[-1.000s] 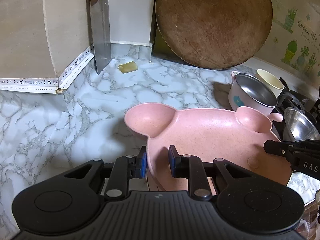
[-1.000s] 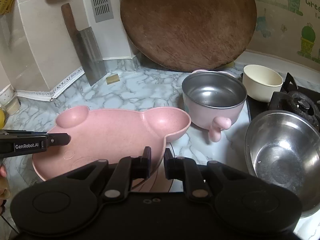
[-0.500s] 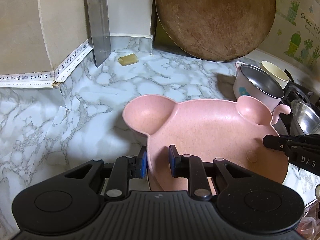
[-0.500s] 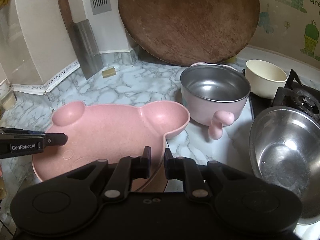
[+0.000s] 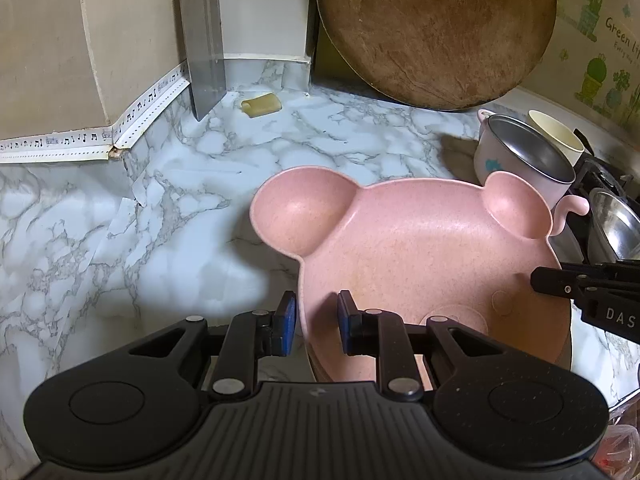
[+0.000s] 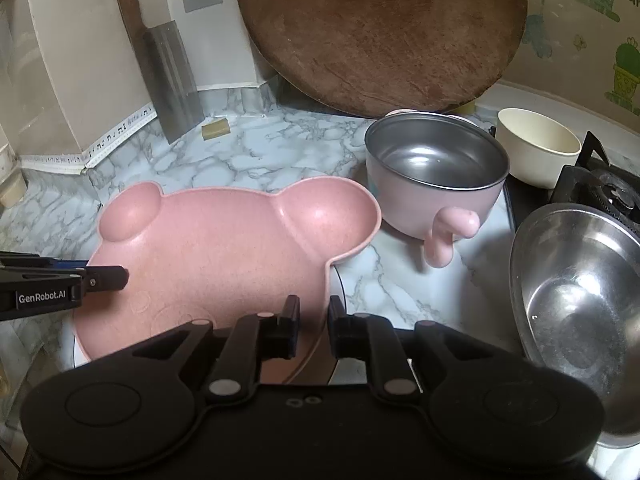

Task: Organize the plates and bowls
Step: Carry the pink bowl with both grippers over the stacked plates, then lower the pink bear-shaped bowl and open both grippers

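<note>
Marble-patterned film covers the countertop (image 5: 200, 208), grey veins on white, peeling at the seam in the left of the left wrist view. Leaning on the wall at the top of both views is a round wooden chopping board (image 5: 436, 28), brown, worn and scored, its upper edge cut off by the frame. Lower centre sits the pink bear-shaped plate (image 5: 416, 248), matte and speckled, with two round ear wells and a faint embossed face; beneath it a paler rim shows, too hidden to tell what it belongs to. The left gripper (image 5: 316, 320) is clenched on the plate's left rim, one blue pad outside and one inside. The right gripper (image 6: 314, 322) is clamped on the opposite rim, and each enters the other's view as a black bar from the side.

At the right edge of the right wrist view lies a wide stainless steel basin (image 6: 580, 312), shiny and dented, cut off by the frame; the left wrist view shows only a sliver. Right of centre stands a pink steel-lined bowl (image 6: 436, 172) with a curled handle. A cleaver (image 6: 172, 80) leans in the upper left; its wooden handle shows only in the right wrist view. Behind the lined bowl is a cream bowl (image 6: 536, 148), beside a black gas burner (image 6: 612, 192). Smallest is a yellowish block (image 5: 261, 105) near the cleaver's tip.
</note>
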`<state>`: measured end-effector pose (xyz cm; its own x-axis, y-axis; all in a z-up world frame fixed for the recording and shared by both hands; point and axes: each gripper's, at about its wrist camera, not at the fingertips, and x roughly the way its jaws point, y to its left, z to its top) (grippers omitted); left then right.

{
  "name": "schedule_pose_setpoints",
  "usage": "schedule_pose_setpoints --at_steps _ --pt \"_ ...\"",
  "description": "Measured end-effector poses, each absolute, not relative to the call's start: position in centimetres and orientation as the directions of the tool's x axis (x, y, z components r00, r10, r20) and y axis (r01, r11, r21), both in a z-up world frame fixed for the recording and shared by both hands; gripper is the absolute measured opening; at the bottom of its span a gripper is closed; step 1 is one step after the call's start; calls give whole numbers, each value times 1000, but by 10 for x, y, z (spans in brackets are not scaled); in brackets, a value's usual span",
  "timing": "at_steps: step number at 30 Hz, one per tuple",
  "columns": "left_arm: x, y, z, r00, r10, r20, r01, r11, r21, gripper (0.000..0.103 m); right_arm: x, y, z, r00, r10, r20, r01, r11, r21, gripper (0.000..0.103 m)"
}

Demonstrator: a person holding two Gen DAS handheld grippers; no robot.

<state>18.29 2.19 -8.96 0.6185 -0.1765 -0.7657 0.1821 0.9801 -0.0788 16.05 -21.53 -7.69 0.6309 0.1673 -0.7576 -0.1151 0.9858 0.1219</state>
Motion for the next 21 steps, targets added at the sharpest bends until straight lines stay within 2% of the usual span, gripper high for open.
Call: schedule_pose_setpoints --at_steps 11,21 --pt "178 24 -87 615 -195 -764 190 977 -96 21 153 -222 -63 641 150 -753 -139 987 78 16" --pt "159 26 -68 647 -211 -733 204 974 -100 26 135 -215 -44 688 213 -694 -213 973 88 18"
